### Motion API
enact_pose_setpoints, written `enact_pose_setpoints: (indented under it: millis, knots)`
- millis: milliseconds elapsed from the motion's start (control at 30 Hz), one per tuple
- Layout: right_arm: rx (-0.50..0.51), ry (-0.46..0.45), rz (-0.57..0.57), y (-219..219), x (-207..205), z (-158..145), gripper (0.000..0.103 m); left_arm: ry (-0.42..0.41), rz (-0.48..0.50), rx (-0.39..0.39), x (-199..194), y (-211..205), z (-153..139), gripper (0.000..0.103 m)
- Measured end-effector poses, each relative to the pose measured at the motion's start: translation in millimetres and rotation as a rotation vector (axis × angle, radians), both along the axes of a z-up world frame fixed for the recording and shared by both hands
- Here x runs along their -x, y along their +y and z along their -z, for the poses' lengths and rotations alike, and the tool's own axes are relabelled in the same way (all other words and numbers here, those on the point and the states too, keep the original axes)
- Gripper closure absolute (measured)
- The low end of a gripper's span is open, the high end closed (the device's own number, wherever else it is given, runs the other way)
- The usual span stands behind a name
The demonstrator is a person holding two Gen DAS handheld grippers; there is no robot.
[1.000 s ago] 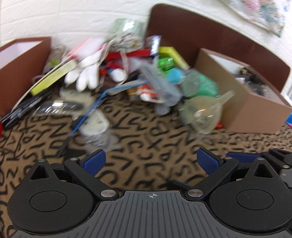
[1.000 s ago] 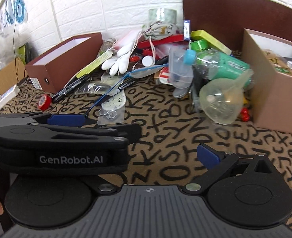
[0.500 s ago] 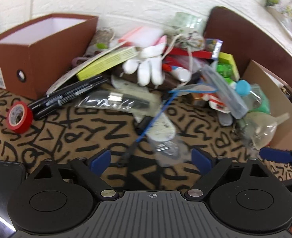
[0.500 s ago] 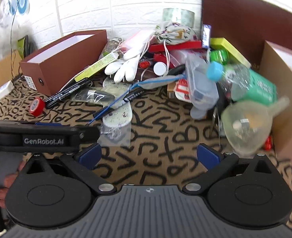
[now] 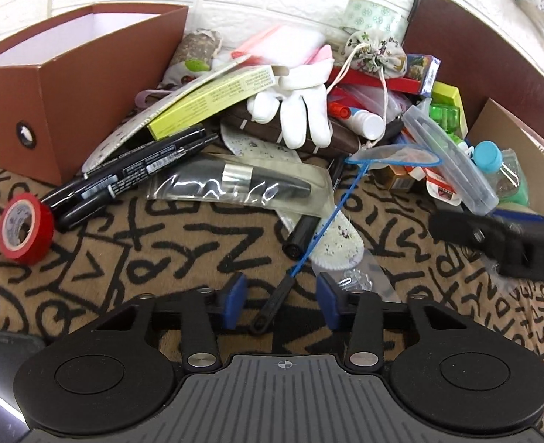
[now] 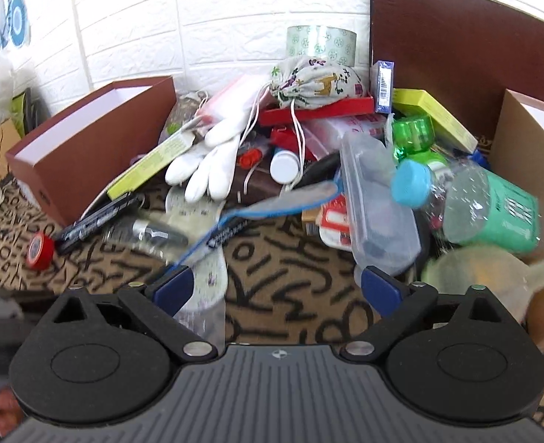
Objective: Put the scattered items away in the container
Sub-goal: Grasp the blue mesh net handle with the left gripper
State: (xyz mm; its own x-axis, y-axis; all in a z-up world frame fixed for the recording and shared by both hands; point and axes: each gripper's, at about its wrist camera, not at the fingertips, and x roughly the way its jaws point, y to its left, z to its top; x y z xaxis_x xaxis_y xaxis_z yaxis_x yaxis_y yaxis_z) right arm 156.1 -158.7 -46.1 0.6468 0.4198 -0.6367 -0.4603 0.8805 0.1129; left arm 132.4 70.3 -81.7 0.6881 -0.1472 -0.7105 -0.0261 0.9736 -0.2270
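Two brown boxes flank the clutter: one box (image 5: 83, 85) ahead-left of the left gripper (image 5: 281, 297), the other (image 6: 530, 170) ahead-right of the right gripper (image 6: 277, 289), cut off by the frame edge. The heap's lower layers are hidden. One white glove (image 5: 301, 110), three black markers (image 5: 135, 170) and one red tape roll (image 5: 24, 227) show. The left jaws are closing, apart, around a net's black handle (image 5: 272, 308), not yet pressing. The right jaws, closing slightly, stand wide over bare cloth.

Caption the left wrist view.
Left gripper closing around the small net's black handle beside the clutter pile.
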Motion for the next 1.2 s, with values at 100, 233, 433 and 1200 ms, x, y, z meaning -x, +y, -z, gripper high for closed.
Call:
enact_pose_setpoints:
  millis: [100, 233, 433, 1200]
  knots:
    - [-0.047, 0.032, 0.006, 3, -14, 1, 0.009, 0.005, 0.01, -0.002, -5, -1, 1, 0.068]
    - [-0.099, 0.085, 0.025, 5, -34, 6, 0.011, 0.01, 0.033, -0.003, -11, -1, 2, 0.085]
    - [-0.146, 0.127, 0.039, 11, -56, 11, 0.013, 0.001, 0.036, 0.031, -19, 1, 5, 0.075]
    - [-0.282, 0.114, -0.092, 2, -43, -23, 0.094, -0.013, 0.052, 0.08, -3, 1, -15, 0.092]
